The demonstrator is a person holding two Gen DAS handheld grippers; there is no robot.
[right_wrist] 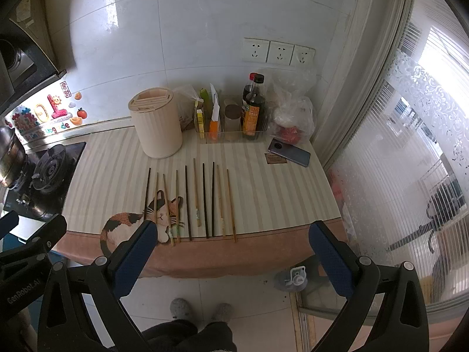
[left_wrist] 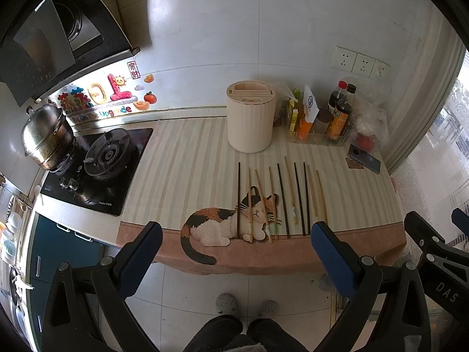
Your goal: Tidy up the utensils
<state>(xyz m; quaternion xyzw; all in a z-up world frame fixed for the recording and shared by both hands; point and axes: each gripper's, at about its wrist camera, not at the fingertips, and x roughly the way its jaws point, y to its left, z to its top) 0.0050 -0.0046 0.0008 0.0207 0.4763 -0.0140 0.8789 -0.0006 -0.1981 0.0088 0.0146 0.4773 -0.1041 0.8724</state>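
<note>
Several chopsticks (left_wrist: 281,199) (right_wrist: 205,202), dark and light wood, lie side by side on the striped counter mat (left_wrist: 181,170) (right_wrist: 263,187) with a cat picture. Behind them stands a cream cylindrical utensil holder (left_wrist: 251,116) (right_wrist: 156,123) with slots in its top. My left gripper (left_wrist: 236,230) hangs open in front of the counter edge, short of the chopsticks, nothing between its fingers. My right gripper (right_wrist: 231,230) is likewise open and empty, held off the mat's front edge. In the left wrist view the right gripper's frame shows at the right edge.
A clear tray of bottles and packets (left_wrist: 322,120) (right_wrist: 234,117), a plastic bag (right_wrist: 293,117) and a phone (left_wrist: 364,158) (right_wrist: 289,152) sit at the back right. A gas hob (left_wrist: 99,161) with a steel pot (left_wrist: 47,138) is on the left. A person's slippered feet (left_wrist: 246,305) stand on the floor below.
</note>
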